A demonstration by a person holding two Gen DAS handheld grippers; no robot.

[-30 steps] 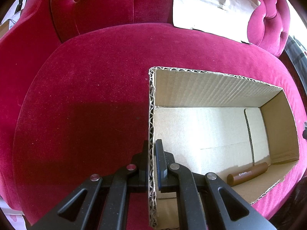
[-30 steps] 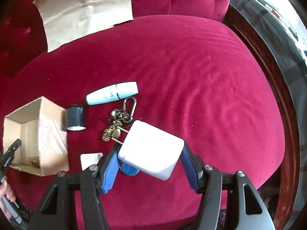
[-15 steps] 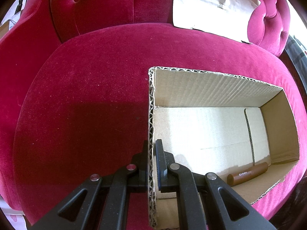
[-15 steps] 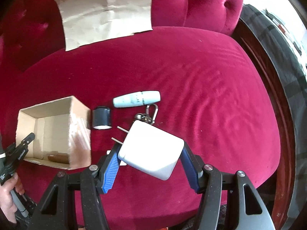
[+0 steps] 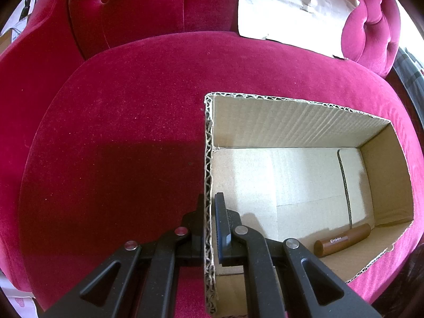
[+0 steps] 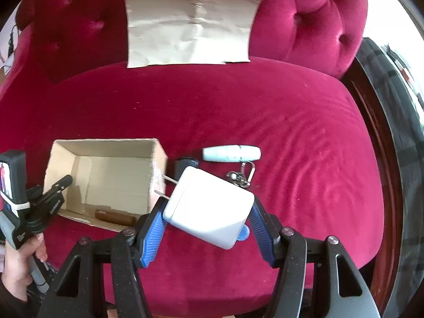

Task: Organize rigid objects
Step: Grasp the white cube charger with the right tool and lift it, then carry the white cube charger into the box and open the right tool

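Note:
An open cardboard box [image 5: 296, 122] [image 6: 106, 143] sits on a red velvet seat. A brown tube [image 5: 341, 239] [image 6: 114, 216] lies inside it. My left gripper [image 5: 209, 212] [image 6: 62, 185] is shut on the box's left wall. My right gripper [image 6: 208, 209] is shut on a white plug adapter [image 6: 209, 206], held above the seat just right of the box, prongs toward the box. A pale blue tube [image 6: 232, 153], a key ring with carabiner [image 6: 242, 176] and a dark cap [image 6: 185, 162] lie beyond it.
A sheet of brown paper [image 6: 190, 23] [image 5: 294, 8] leans on the tufted backrest. The seat's dark wooden edge [image 6: 376, 132] runs down the right. A blue piece [image 6: 243, 232] shows under the adapter.
My right gripper has carried the adapter left, toward the box, so the box now sits closer in its view. The left gripper and box have not moved.

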